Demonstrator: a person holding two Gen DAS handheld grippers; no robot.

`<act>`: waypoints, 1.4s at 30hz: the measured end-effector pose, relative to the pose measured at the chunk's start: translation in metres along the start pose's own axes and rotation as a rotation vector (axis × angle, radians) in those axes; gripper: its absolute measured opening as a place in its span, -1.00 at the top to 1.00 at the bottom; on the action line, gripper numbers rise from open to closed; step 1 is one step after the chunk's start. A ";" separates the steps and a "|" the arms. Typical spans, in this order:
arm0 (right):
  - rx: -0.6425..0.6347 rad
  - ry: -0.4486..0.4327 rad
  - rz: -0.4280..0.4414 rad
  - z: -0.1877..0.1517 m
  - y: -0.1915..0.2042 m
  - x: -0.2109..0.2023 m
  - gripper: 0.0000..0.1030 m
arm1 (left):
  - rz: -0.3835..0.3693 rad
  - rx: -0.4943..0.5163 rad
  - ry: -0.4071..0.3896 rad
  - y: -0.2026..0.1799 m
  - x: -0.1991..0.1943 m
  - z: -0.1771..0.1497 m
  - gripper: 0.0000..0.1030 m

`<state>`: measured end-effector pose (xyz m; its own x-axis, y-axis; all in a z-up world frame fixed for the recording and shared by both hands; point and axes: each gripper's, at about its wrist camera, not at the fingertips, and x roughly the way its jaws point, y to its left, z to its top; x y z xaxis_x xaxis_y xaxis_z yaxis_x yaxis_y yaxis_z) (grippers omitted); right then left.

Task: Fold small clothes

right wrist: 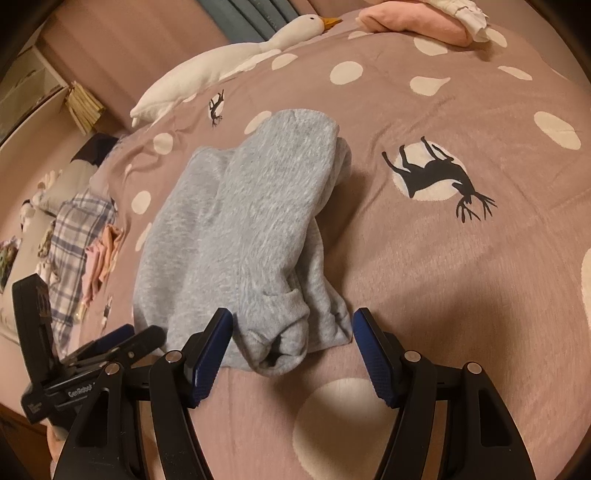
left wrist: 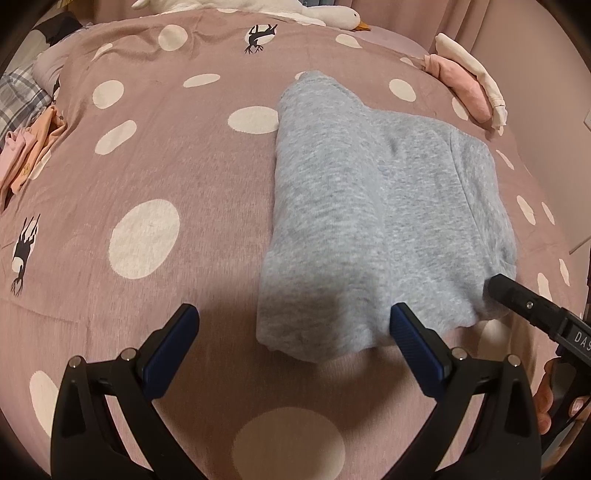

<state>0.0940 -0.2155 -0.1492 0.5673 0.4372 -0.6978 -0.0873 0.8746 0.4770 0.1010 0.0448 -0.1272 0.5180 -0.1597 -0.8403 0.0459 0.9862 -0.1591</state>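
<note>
Grey fleece garment (right wrist: 240, 236) lies folded lengthwise mid-frame on the dotted bed (right wrist: 461, 277). Both claws, left (left wrist: 293, 345) and right (right wrist: 291, 350), gape empty at its near hem: pinch both corners evenly, then fold it away.

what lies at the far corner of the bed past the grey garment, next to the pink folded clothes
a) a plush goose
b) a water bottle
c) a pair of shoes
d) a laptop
a: a white plush goose with an orange beak lies along the far edge of the bedspread, beyond the grey garment and left of the pink folded clothes.
</note>
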 end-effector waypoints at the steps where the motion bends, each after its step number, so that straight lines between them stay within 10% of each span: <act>1: -0.003 0.000 -0.001 -0.001 0.001 0.000 -0.32 | 0.000 -0.001 0.000 0.000 -0.001 -0.001 -0.99; 21: -0.118 -0.052 -0.038 -0.012 0.029 -0.026 -0.32 | -0.050 -0.035 -0.049 -0.004 -0.038 -0.011 -0.99; 42: -0.216 -0.178 -0.002 -0.009 0.073 -0.085 -0.85 | -0.028 -0.017 -0.107 -0.015 -0.101 -0.008 -1.00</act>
<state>0.0321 -0.1865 -0.0598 0.7008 0.4081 -0.5851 -0.2475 0.9084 0.3371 0.0409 0.0459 -0.0439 0.6050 -0.1804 -0.7755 0.0476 0.9805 -0.1909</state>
